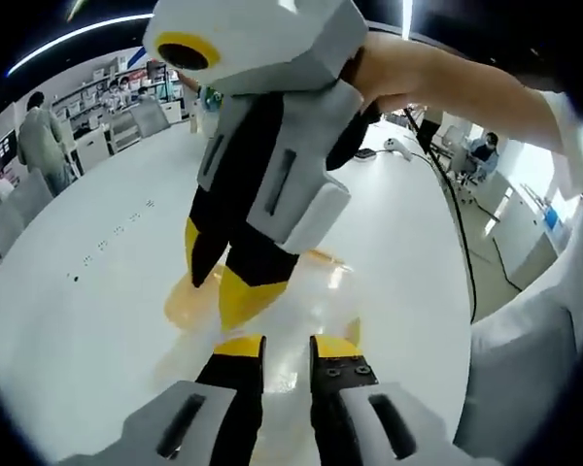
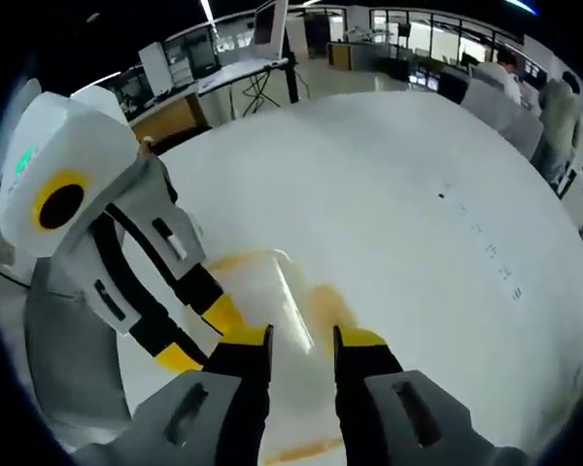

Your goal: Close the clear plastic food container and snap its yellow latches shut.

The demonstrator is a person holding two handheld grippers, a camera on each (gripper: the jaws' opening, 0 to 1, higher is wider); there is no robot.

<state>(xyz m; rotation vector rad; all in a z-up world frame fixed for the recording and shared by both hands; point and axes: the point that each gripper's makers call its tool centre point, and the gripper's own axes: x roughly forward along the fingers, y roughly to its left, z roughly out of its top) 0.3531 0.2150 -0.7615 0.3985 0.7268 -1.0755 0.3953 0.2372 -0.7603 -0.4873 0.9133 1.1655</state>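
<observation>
The clear plastic food container (image 1: 316, 291) lies low on the white table (image 1: 97, 320), its lid (image 2: 272, 291) lying flat on top of it. Yellow latches show at its sides (image 1: 183, 299) (image 2: 323, 303). My left gripper (image 1: 287, 349) stands over the near edge of the container, jaws a little apart with nothing between them. My right gripper (image 1: 223, 277) reaches down from above onto the container, its yellow tips apart. In the right gripper view, that gripper (image 2: 301, 340) hovers over the lid and the left gripper (image 2: 202, 335) comes in from the left.
Small dark marks (image 2: 486, 243) run in a line across the table. A black cable (image 1: 457, 214) trails along the table's far right edge. Desks, chairs and people (image 1: 39, 136) stand around the room. A person's bare arm (image 1: 447, 87) holds the right gripper.
</observation>
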